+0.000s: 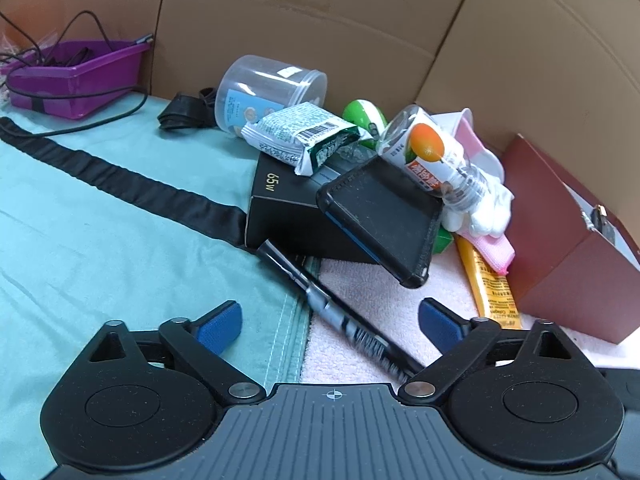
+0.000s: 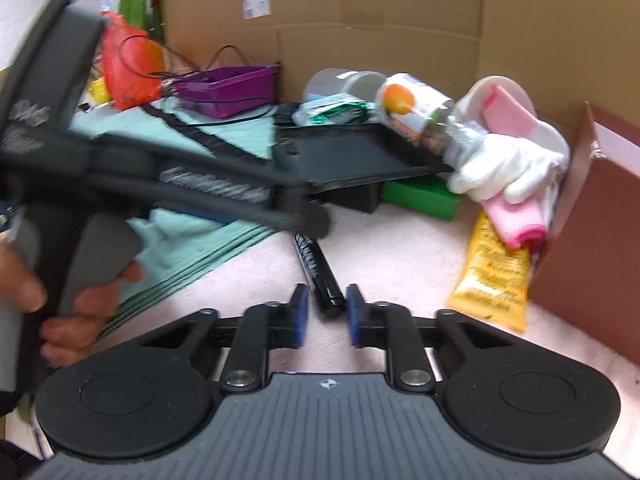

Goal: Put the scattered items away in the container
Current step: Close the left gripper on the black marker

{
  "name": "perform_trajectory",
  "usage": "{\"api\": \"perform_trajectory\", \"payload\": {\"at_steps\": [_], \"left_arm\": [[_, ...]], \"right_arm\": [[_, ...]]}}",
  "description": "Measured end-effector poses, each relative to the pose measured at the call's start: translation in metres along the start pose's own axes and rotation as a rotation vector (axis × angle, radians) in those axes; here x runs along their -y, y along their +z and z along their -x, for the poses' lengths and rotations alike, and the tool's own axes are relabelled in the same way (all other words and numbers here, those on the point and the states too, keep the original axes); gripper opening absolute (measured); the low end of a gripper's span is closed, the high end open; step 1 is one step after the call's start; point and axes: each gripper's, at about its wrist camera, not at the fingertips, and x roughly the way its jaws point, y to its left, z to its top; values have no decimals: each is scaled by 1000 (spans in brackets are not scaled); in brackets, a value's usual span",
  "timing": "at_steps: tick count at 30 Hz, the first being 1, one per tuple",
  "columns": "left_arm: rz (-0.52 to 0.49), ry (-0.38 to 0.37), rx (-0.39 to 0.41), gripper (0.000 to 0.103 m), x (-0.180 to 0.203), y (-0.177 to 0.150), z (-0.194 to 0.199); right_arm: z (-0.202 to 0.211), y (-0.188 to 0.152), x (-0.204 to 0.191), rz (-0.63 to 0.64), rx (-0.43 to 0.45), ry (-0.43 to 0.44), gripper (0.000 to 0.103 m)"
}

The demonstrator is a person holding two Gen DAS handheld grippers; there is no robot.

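Note:
A black marker [image 1: 320,300] lies slantwise on the pink towel [image 1: 380,292], running between the blue pads of my left gripper [image 1: 330,324], which stands wide open and touches nothing. In the right wrist view, my right gripper [image 2: 328,314] has its pads drawn in close on either side of the marker's [image 2: 316,264] near end, gripping it. A purple bin [image 1: 76,76] with cables in it sits at the far left by the cardboard wall. A hand [image 2: 80,292] holds the left tool, blurred, at the left of the right wrist view.
Beyond the marker is a heap: black "65w" box [image 1: 280,208], black case [image 1: 384,216], orange-label bottle [image 1: 432,148], snack packet [image 1: 304,136], clear jar [image 1: 268,88], white gloves [image 1: 488,216], yellow tube [image 1: 492,284]. A maroon box [image 1: 568,248] stands right. A black strap [image 1: 120,176] crosses the teal cloth.

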Motion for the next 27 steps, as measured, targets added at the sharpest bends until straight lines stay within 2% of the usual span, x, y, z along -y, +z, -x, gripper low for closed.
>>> {"api": "perform_trajectory", "payload": {"at_steps": [4,8,12,16,21,22,26,27], "left_arm": [[0,10,-1,91,1,4,-6],[-16,61,-6,84,5,8,-12],[-49,94,-6,73,10,7,-13],[-60,120,-17,52,13,4,-8],[-87,107,-48,43,22,-7,8],[-85,87,-64,32,23,-10,12],[-62,14,-109,31,27,-23,26],[-59,5,-111,42,27,-26,28]], "right_arm": [[-3,3,-6,0,6,-16,22],[-11,9,-8,-6,22,-9,23],[-18,11,-11,-14,13,-20,24],[-7,6,-20,6,1,-7,17],[16,-10,-33,-4,-12,13,17],[22,-14,-35,-14,-14,18,17],[41,-27,-41,-40,-19,21,18],[44,-30,-41,-47,-20,23,18]]}}
